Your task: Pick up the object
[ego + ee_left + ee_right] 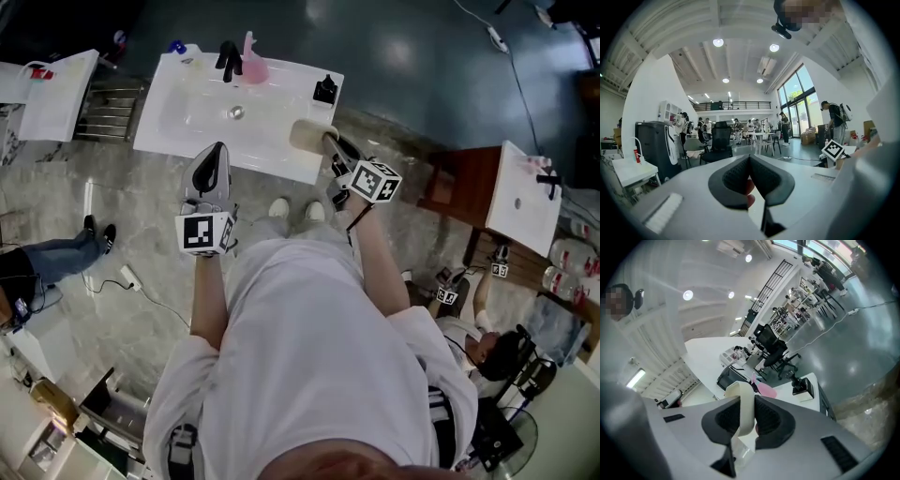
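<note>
A flat cream-coloured object is held up over the near right corner of the white washbasin. My right gripper is shut on it. In the right gripper view the cream object stands edge-on between the dark pads of the right gripper and sticks out past them. My left gripper hovers at the basin's front edge, apart from the object. In the left gripper view the left gripper has its pads together; a small reddish patch shows behind them and I cannot tell what it is.
A black tap, a pink item and a black dispenser stand on the basin's far side. A second white basin stands at the right on a brown cabinet. A person's legs are at the left; another person sits at the lower right.
</note>
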`<state>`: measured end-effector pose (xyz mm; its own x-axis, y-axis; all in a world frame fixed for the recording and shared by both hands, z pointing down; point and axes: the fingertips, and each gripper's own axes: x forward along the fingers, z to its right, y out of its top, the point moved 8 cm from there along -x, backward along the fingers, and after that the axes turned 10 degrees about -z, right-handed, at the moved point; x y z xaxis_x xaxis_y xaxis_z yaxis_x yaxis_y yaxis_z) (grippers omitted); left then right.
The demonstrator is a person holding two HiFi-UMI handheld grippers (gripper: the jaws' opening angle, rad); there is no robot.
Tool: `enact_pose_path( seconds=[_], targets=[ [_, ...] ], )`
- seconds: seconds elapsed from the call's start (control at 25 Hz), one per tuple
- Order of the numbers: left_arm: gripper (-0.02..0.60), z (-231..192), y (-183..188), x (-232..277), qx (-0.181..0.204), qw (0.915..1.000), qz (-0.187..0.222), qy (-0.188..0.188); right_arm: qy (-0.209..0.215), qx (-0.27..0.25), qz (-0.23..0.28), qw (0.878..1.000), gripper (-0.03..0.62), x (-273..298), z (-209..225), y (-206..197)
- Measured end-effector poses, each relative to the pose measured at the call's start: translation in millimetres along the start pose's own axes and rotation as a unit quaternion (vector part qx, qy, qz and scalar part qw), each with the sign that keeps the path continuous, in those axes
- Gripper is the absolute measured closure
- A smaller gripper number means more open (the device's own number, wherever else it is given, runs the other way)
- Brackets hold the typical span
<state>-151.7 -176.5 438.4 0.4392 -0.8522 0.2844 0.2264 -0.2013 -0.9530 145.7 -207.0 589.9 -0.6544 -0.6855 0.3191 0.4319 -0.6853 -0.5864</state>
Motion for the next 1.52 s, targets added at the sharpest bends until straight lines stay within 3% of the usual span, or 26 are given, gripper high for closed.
enact_pose_path(
  seconds=[0.24, 0.44, 0.84, 1.32, 1.52],
  targets=[
    [0.581, 5, 9, 16, -0.012, 0.9993, 0.009, -0.034, 0.007, -0.067, 0.044, 0.997, 0.533, -22, -51, 30],
    [0.583, 10, 19, 26, -0.014, 0.9979, 0.016, -0.062, -0.006, -0.143, 0.077, 0.987, 0.533, -41, -89, 53],
    [0.581, 12, 51, 25, -0.007, 0.9953, 0.026, -0.093, -0.056, -0.296, 0.125, 0.945, 0.533, -72, -154, 82],
    [0.583, 8, 79, 14, -0.006, 0.9899, 0.037, -0.136, -0.127, -0.413, 0.179, 0.884, 0.536, -96, -206, 83],
    [0.581, 5, 82, 13, -0.001, 0.9873, 0.042, -0.153, -0.131, -0.403, 0.186, 0.886, 0.536, -97, -212, 79]
  ],
)
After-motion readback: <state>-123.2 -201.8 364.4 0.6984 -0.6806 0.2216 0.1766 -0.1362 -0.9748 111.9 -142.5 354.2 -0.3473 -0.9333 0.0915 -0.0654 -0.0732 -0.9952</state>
